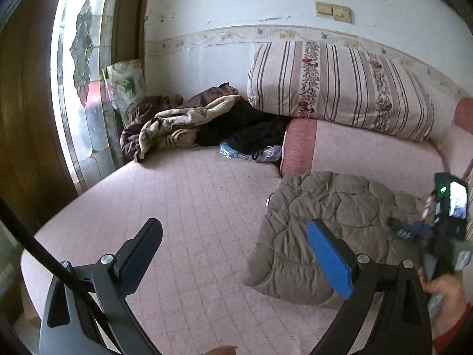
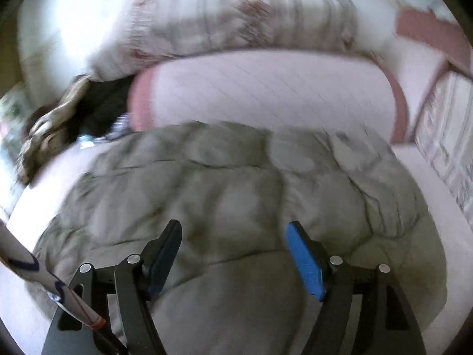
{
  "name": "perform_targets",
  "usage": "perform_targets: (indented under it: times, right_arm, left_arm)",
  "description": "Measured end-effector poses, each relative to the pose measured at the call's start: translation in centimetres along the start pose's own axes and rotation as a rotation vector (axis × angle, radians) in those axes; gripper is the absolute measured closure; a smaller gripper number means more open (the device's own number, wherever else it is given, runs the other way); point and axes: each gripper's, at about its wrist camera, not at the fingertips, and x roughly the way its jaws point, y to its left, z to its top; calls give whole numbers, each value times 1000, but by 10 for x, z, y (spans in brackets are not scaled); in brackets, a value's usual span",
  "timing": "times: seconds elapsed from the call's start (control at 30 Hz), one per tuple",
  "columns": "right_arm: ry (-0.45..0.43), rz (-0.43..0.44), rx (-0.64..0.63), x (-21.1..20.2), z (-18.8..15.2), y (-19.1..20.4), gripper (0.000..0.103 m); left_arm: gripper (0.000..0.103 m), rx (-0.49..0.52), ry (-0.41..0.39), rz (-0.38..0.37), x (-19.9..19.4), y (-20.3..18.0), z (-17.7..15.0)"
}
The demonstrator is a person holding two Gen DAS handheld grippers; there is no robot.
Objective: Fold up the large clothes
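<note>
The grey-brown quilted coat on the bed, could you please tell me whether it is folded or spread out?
Folded. The quilted coat lies as a compact, thick, roughly square bundle on the pink mattress, with doubled edges and no sleeves showing.

The olive-grey quilted jacket lies folded into a puffy rectangle (creased, padded) on the pink bed.

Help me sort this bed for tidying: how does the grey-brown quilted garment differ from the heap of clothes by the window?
The quilted garment lies folded into a flat, squarish bundle, while the heap of clothes is crumpled and unfolded. The garment is a single grey-brown piece; the heap mixes brown, beige and black fabric. The garment sits near the front of the bed, the heap in the far corner by the window. Both rest on the pink bed.
</note>
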Motion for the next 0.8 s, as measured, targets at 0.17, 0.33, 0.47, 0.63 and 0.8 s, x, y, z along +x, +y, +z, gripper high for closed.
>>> perform_targets:
  times: [0.17,0.33,0.47,0.63,0.8]
  right_arm:
    - [114,7,-82,37,-13,27,15]
    - [69,43,-47,-13,-11,17,15]
    - [47,32,-21,-74,-46,-5,14]
    - [80,-64,-46,-132,-111,-24,14]
    - [102,-144,-14,-177,-157,-51,14]
  left_arm:
    - [4,-49,6,-37,-10,7,-3]
    - [3,1,-1,-43,-27,5,-5]
    - [3,22,47,-76,-41,-2,-13]
    - [3,73,125,-84,-62,-18,-34]
    - [3,122,178,-120,-87,-38,-63]
